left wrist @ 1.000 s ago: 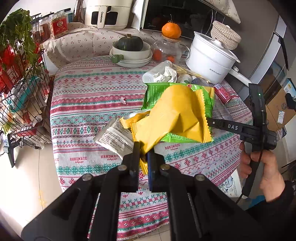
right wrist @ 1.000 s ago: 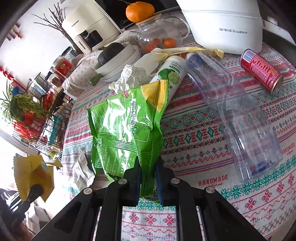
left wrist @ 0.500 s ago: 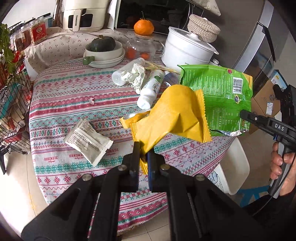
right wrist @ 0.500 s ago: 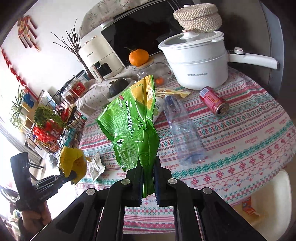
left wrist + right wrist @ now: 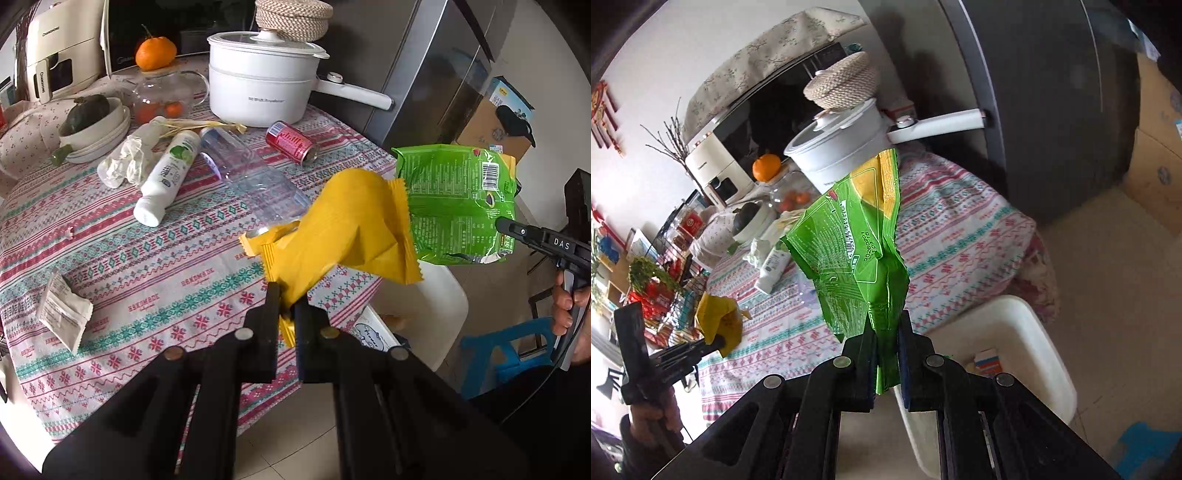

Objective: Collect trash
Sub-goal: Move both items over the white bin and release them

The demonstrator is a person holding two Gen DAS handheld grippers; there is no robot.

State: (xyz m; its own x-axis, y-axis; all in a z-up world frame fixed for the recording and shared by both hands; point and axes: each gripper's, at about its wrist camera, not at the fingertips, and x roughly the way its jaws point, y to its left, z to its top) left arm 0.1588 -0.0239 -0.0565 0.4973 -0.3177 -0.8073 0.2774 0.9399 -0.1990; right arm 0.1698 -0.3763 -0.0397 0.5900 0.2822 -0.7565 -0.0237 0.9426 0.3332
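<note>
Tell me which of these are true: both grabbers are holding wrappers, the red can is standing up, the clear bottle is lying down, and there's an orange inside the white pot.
1. Both grippers hold wrappers. True: the left gripper pinches the yellow wrapper, the right gripper the green bag.
2. The red can stands upright. False: it lies on its side.
3. The clear bottle lies flat. True.
4. An orange sits inside the white pot. False: it rests apart, atop a glass jar.
</note>
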